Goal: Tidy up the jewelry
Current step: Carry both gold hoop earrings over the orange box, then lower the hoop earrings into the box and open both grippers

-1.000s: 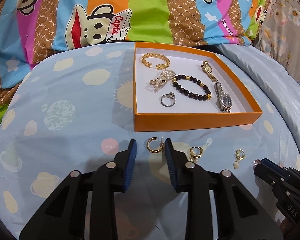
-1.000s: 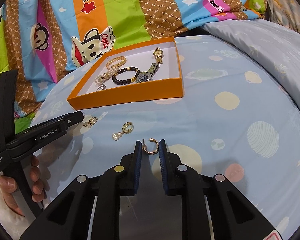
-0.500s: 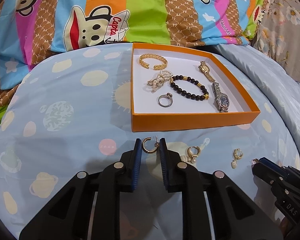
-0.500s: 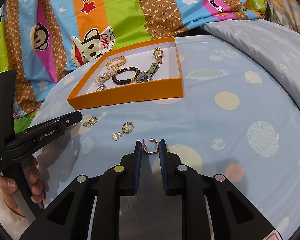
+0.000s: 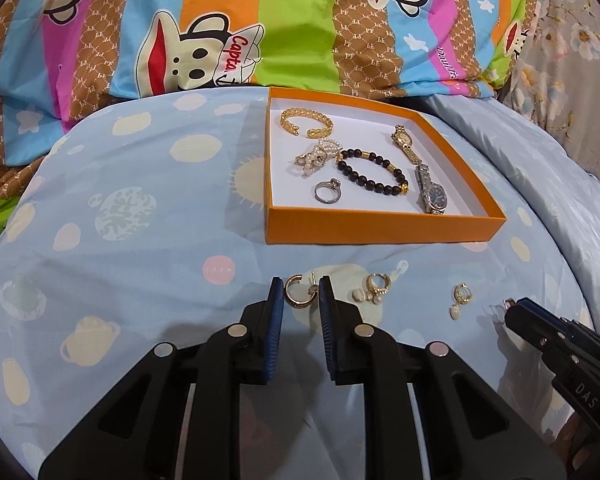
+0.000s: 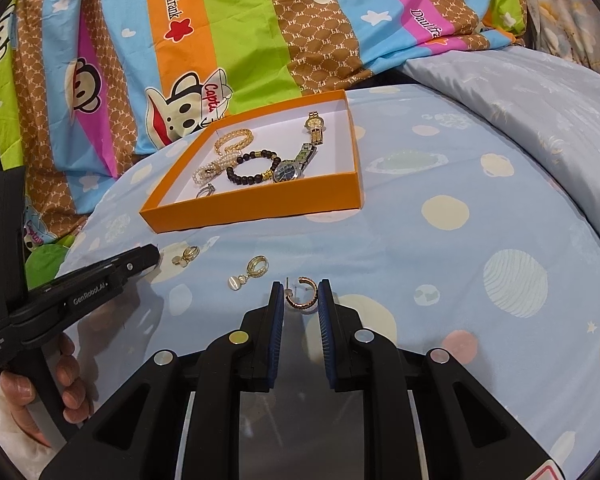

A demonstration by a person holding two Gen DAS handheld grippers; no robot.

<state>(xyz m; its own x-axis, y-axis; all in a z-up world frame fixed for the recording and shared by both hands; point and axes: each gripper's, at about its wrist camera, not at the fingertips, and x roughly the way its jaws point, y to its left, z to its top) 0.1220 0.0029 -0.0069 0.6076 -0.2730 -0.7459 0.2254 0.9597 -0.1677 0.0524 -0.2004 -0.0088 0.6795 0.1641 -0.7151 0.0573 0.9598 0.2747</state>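
An orange box [image 5: 380,226] [image 6: 260,204] holds a gold bangle [image 5: 306,122], a pearl piece, a black bead bracelet [image 5: 374,170], a silver ring [image 5: 327,192] and two watches. My left gripper [image 5: 301,292] is shut on a gold hoop earring [image 5: 298,294], fingers pinching its sides on the blue sheet. My right gripper [image 6: 302,296] is likewise shut on another gold hoop earring [image 6: 302,298]. Two drop earrings [image 5: 374,286] [image 5: 461,296] lie between them, also in the right wrist view [image 6: 252,270] [image 6: 186,256].
A striped monkey-print quilt [image 5: 260,20] rises behind the box. A pale blue duvet fold [image 6: 520,92] lies at the right. The left gripper's body [image 6: 72,296] and the hand holding it show at the left of the right wrist view.
The left gripper's fingers have closed in from a wide gap onto the hoop earring. The right gripper has stayed where it was, on its hoop earring.
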